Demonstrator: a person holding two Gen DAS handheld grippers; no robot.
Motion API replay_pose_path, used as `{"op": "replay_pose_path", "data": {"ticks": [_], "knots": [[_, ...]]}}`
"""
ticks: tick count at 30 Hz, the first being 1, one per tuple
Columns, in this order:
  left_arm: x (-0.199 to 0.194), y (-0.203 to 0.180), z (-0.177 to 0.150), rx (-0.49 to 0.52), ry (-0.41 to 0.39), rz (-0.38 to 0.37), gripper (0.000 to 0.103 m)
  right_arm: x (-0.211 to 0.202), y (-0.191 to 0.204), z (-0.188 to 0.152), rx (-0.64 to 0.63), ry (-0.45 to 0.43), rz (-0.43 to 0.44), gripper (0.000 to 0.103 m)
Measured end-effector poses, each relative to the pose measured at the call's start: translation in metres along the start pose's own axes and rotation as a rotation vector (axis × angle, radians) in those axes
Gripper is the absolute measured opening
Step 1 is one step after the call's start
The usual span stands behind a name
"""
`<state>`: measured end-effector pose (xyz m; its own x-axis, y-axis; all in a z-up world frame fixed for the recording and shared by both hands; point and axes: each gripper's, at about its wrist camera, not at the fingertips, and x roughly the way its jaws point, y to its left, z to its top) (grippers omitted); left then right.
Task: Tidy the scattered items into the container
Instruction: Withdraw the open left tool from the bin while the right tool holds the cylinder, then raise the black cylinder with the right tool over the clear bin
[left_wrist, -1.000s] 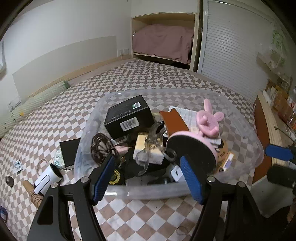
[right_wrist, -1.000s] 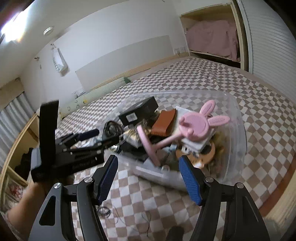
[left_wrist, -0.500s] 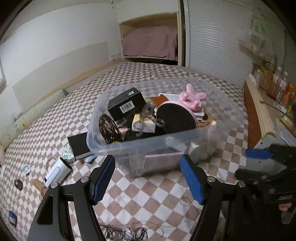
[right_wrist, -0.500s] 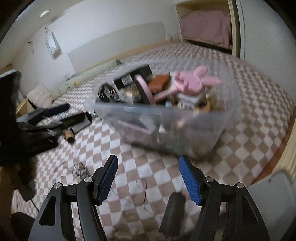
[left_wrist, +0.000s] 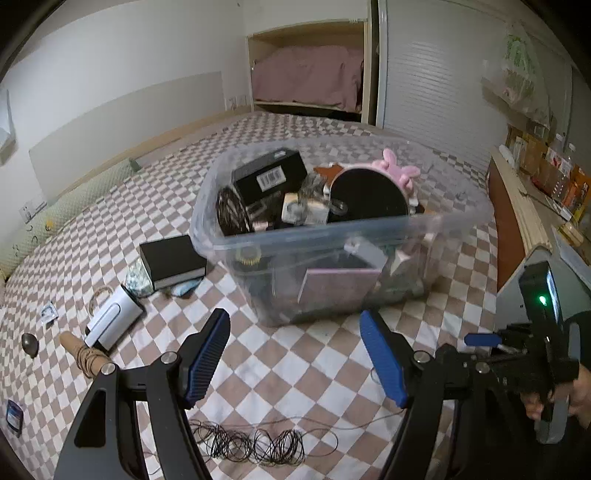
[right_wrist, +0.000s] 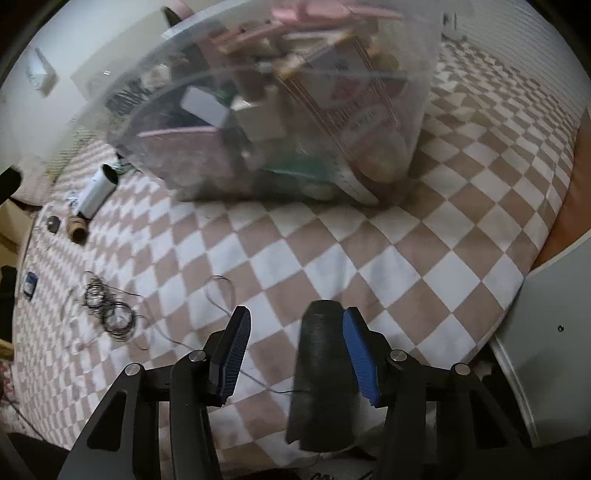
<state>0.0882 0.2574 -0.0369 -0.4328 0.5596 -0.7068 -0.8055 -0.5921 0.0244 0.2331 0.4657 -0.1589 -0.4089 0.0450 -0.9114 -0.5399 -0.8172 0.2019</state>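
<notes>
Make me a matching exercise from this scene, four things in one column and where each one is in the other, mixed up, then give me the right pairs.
Things
1. bunny toy
2. wire coil
3. black book
4. black cylinder

Places
A. on the checkered cover beside the bin, outside it
B. between the fingers of the right hand-held gripper, whose jaws are closing
C. inside the bin, near its top
D. on the cover just in front of the left hand-held gripper

Pairs: 1-C, 2-D, 3-A, 4-B
</notes>
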Motion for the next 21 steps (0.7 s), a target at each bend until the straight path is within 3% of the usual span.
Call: {"op": "replay_pose_path", "data": {"ticks": [8, 16, 21], "knots": [[0.005, -0.001, -0.009, -0.003, 0.026, -0.022, 0.073, 0.038, -0.007, -0.007, 0.022, 0.159, -0.089, 0.04], [0.005, -0.004, -0.011, 0.011, 0.03, -0.039, 0.073, 0.041, -0.001, -0.016, -0.039, 0.181, -0.107, 0.04], [0.005, -0.007, -0.013, 0.027, 0.036, -0.043, 0.073, 0.05, 0.009, -0.026, -0.132, 0.222, -0.161, 0.041]]}}
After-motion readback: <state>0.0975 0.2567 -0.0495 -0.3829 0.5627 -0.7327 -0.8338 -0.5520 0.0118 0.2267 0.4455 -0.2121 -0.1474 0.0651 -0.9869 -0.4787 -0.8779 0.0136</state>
